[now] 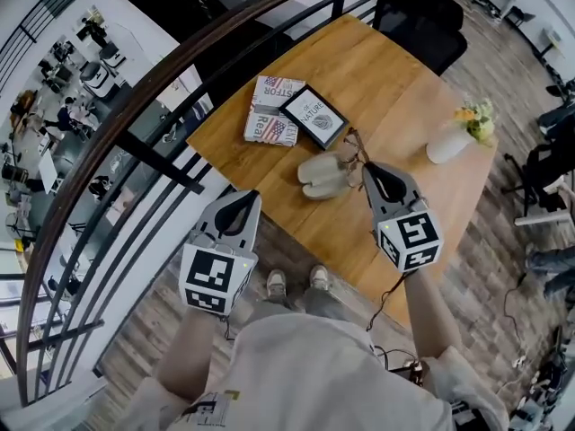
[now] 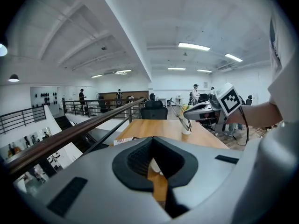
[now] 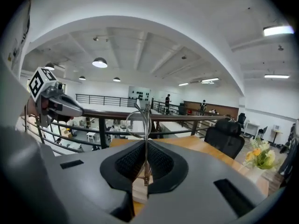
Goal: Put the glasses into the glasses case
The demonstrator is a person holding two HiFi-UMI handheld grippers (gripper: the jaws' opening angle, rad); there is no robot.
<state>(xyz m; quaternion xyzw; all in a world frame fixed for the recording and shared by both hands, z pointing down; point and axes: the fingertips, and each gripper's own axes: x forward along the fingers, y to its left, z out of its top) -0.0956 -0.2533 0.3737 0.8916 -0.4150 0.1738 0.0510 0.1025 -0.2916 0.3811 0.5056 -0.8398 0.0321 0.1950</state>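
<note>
Looking down through the head view, I count one pair of glasses: a thin dark wire frame with round clear lenses. The right gripper has them pinched at its tip, held over the wooden tabletop. Just beside them, to the lower left, lies one glasses case, a pale beige clamshell spread open in two halves. The left gripper hangs off the near edge of the tabletop, well apart from both, and its teardrop outline looks closed. Also on the tabletop are two books, the dark-covered one overlapping the flag-printed one, and one white vase of yellow flowers. One black chair stands at the far end.

In the left gripper view, its fingers are drawn together with nothing between them. Off to the right I see the right gripper with the glasses dangling from its tip, above the tabletop.

In the right gripper view, the fingers are clamped on the wire frame. One thin metal arm runs upright through the narrow slit between them. One round lens stands just past the fingertips, in front of the railing.
</note>
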